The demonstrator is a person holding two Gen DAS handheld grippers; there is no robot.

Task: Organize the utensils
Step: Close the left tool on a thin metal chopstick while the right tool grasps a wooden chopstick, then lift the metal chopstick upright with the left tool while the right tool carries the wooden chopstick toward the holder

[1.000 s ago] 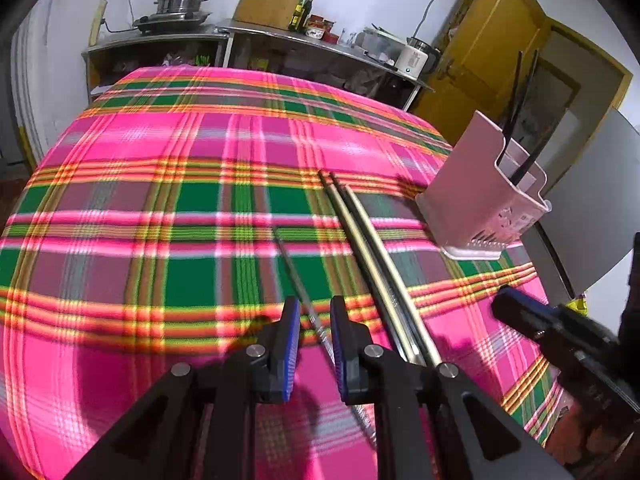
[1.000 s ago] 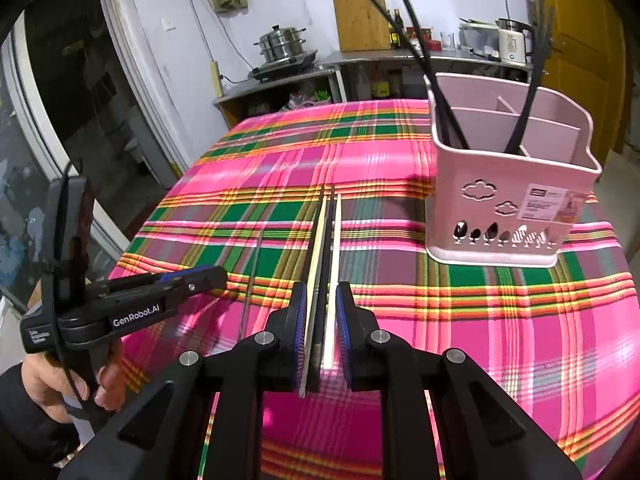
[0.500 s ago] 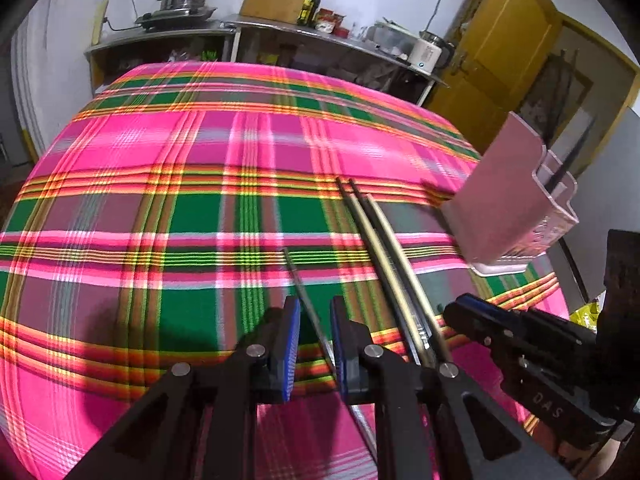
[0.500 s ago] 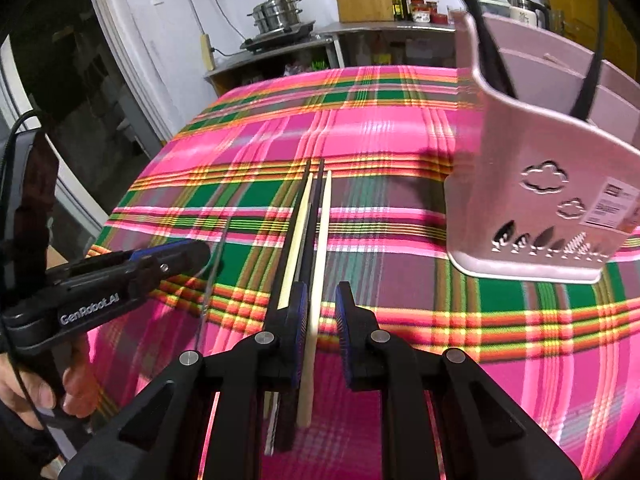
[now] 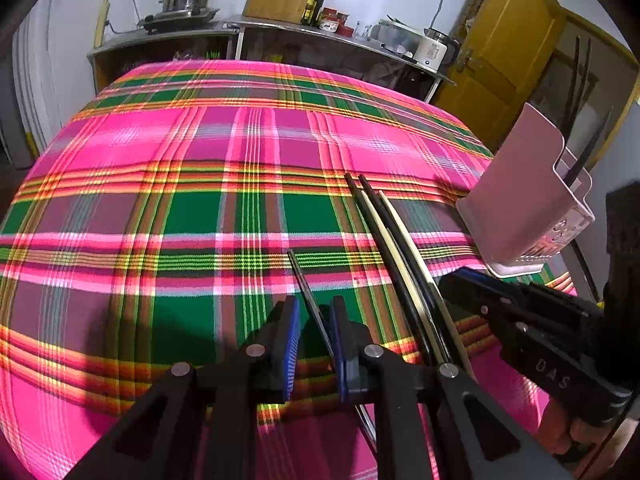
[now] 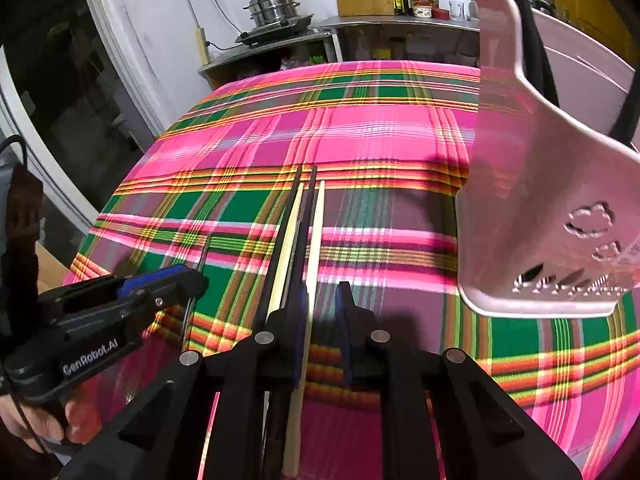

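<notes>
Start with the surface, which is covered by a plaid cloth; expect it to be soft and to give little purchase for sliding thin pieces. The caddy, pink plastic with divided compartments, stands upright at the right side; it looks light and may shift if you knock it. Several dark sticks stand in it, leaning; which compartment each occupies cannot be told. The chopsticks, pale and dark, lie bundled side by side on the cloth, well short of the caddy. Judge them light, stiff and smooth, apt to roll or pivot; take hold nearer the middle than the end. Your right gripper has its fingers parted narrowly astride one pale stick, the pads not clearly pressing it, with the rest of the bundle outside its left finger. The skewer, a thin dark rod, lies alone left of the bundle; it is the slightest item and likely to slip. Your left gripper straddles it, fingers slightly apart, not yet clamped.
</notes>
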